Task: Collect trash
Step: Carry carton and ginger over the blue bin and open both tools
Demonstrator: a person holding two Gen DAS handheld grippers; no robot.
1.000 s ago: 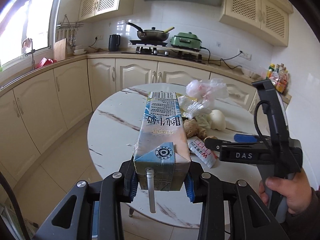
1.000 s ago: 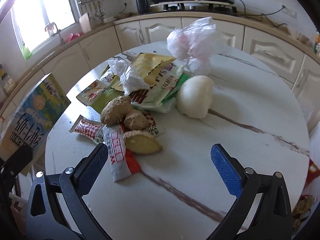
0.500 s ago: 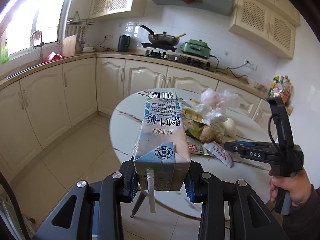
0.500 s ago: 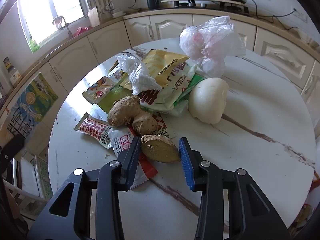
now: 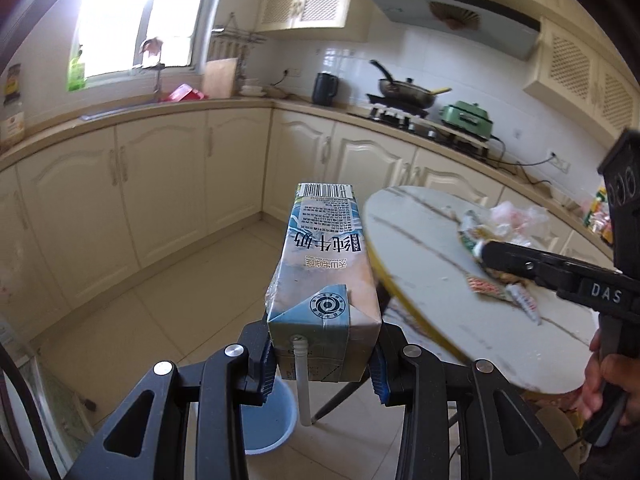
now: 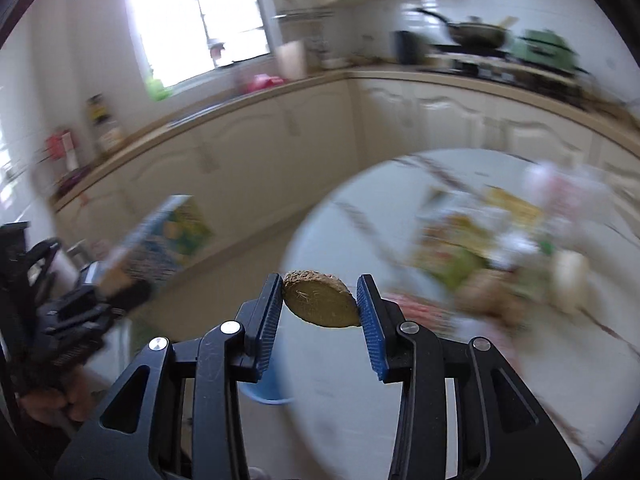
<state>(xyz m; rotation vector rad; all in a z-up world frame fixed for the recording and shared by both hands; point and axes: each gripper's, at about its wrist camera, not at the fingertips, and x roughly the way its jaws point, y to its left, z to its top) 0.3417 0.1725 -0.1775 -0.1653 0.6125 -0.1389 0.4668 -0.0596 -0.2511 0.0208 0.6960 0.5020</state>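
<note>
The milk carton (image 5: 323, 276) lies lengthwise between the blue pads of the left hand-held gripper (image 5: 322, 354), clenched at its spout end with the white straw (image 5: 301, 380) hanging down, held in the air over the tiled floor (image 5: 168, 320) beside the round worktop (image 5: 432, 280). Below it stands a blue bucket (image 5: 266, 420). The right hand-held gripper (image 6: 320, 308) grasps a cut piece of ginger (image 6: 320, 300) squeezed between its pads, lifted off the worktop's near edge. Wrappers (image 5: 492, 286) and a plastic bag (image 5: 516, 216) lie on the worktop, blurred in the right view.
</note>
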